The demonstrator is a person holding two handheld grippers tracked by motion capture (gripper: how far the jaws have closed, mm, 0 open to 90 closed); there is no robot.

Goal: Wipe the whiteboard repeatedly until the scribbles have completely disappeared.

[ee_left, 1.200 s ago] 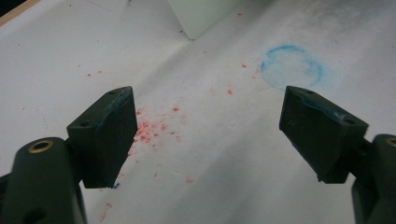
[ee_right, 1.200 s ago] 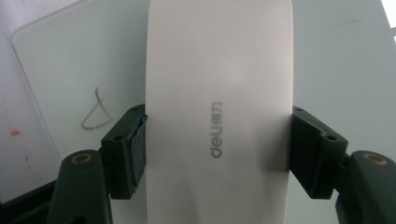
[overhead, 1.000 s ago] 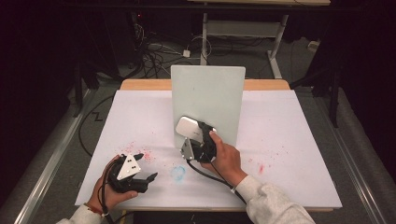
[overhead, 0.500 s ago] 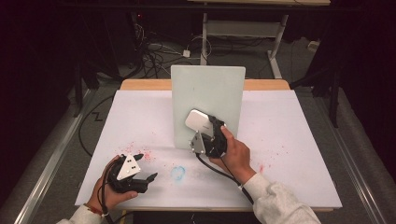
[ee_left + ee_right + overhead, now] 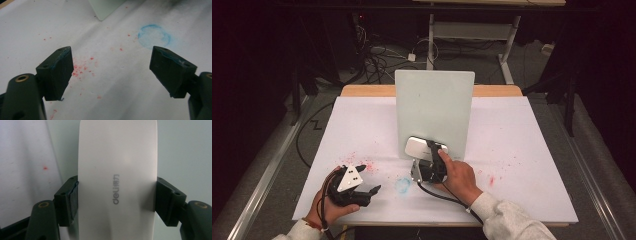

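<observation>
Covering the table (image 5: pixel 362 92), one white sheet (image 5: pixel 532 150) is marked with red specks and one blue ring (image 5: pixel 402 185). One pale board (image 5: pixel 434 112) is stood upright mid-sheet, probably as a wiping surface. One white eraser (image 5: pixel 117 180), branded deli, is pinched across its sides by the right gripper (image 5: pixel 428 159) and held at the board's lower edge. The left gripper (image 5: pixel 364 180) is parked near the sheet's front, jaws spread, nothing held.
</observation>
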